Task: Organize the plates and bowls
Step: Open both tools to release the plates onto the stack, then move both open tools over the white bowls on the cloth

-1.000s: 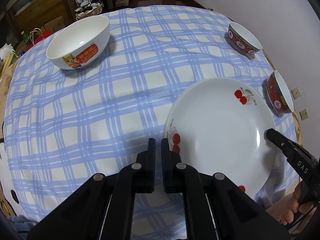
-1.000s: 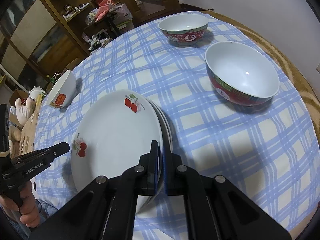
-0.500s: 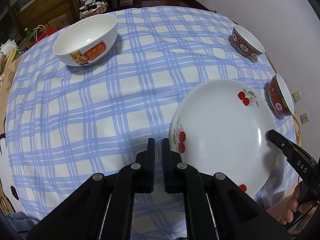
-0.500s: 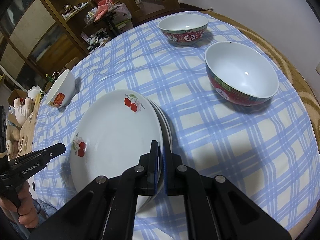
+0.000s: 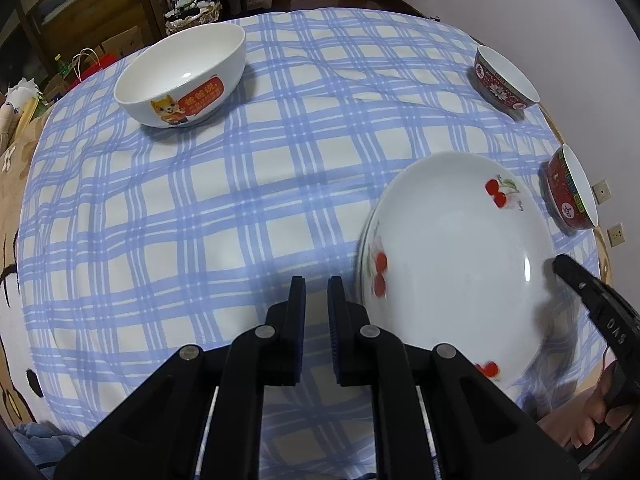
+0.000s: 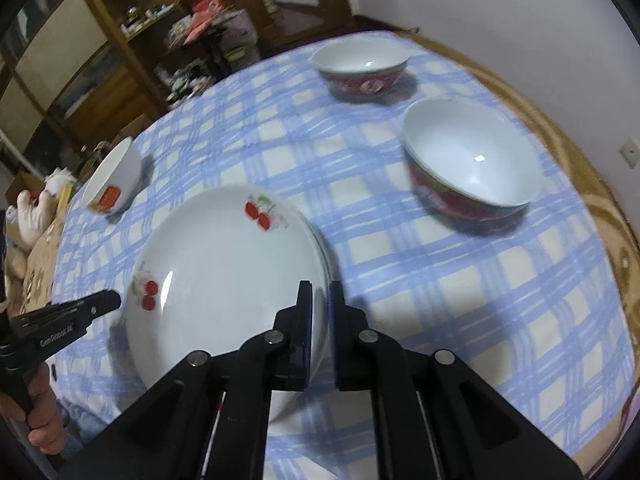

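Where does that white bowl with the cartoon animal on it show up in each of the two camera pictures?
Left wrist view: white cartoon bowl sits upper left on the checked cloth.
Right wrist view: same bowl at the left edge, seen side-on.
Shared landmark: the cherry plate stack, right of the bowl in both.
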{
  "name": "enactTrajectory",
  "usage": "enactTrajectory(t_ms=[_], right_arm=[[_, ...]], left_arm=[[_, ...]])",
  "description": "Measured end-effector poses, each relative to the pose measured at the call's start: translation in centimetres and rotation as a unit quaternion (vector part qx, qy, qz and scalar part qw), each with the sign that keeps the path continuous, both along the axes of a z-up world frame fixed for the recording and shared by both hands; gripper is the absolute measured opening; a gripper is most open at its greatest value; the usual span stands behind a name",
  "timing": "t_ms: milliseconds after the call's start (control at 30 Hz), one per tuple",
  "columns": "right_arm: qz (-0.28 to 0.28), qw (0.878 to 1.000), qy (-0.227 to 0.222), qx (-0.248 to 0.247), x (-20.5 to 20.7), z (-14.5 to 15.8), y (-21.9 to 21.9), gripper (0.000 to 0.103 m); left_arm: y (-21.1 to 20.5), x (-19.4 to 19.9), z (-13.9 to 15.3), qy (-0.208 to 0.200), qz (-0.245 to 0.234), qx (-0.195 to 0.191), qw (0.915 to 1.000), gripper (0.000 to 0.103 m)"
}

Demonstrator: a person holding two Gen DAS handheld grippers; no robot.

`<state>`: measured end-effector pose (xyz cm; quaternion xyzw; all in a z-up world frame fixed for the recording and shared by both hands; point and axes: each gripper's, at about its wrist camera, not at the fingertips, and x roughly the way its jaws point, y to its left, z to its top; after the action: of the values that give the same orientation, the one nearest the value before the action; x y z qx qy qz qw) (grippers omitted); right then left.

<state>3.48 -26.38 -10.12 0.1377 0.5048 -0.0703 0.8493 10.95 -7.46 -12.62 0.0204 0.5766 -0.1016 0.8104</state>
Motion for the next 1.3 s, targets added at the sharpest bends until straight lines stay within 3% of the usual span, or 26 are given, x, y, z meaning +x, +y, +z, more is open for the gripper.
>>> enactTrajectory(t_ms=[367, 433, 500, 667, 933, 967, 1033, 1100, 1300], right_arm=[[-0.02, 1.0, -0.002, 0.018, -0.5, 0.1, -1.0, 0.009], [-0.025, 1.0, -0.002, 0.017, -0.7, 0.2, -1.1, 0.015], [-0.031, 0.999, -0.005, 0.016, -0.9, 0.3, -1.3, 0.032], [-0.033, 0.999, -0.009, 0.019, -1.1, 0.5, -1.3, 0.037], [-0.025, 0.999, -0.022, -0.005, -1.1, 1.7, -0.7, 0.061], [-0.024, 0.999, -0.023, -0.009, -1.1, 1.8, -0.6, 0.066], [-0.023, 0.999, -0.021, -0.02, -0.9, 2.0, -0.4, 0.074], [-0.026, 0.999, -0.022, -0.027, -0.8, 2.2, -0.3, 0.09], [-0.027, 0.998, -0.039, -0.045, -0.7, 3.7, 0.1, 0.097]], left_arm=[[0.1, -0.4, -0.1, -0.001, -0.002, 0.017, 0.9998, 0.018], [0.0, -0.5, -0.1, -0.001, -0.003, 0.022, 0.9998, 0.019], [0.0, -0.6, 0.0, -0.002, -0.004, 0.023, 0.9997, 0.022], [0.2, -1.1, 0.5, -0.011, -0.009, 0.022, 0.9997, 0.025], [0.7, -1.1, 2.4, -0.038, -0.009, 0.035, 0.9986, 0.053], [0.9, -0.9, 2.7, -0.039, -0.008, 0.032, 0.9987, 0.055], [1.1, -0.7, 3.4, -0.044, -0.005, 0.025, 0.9987, 0.07], [1.4, -0.4, 4.2, -0.053, 0.002, 0.022, 0.9983, 0.079], [2.5, -0.1, 6.7, -0.079, 0.015, 0.015, 0.9967, 0.089]])
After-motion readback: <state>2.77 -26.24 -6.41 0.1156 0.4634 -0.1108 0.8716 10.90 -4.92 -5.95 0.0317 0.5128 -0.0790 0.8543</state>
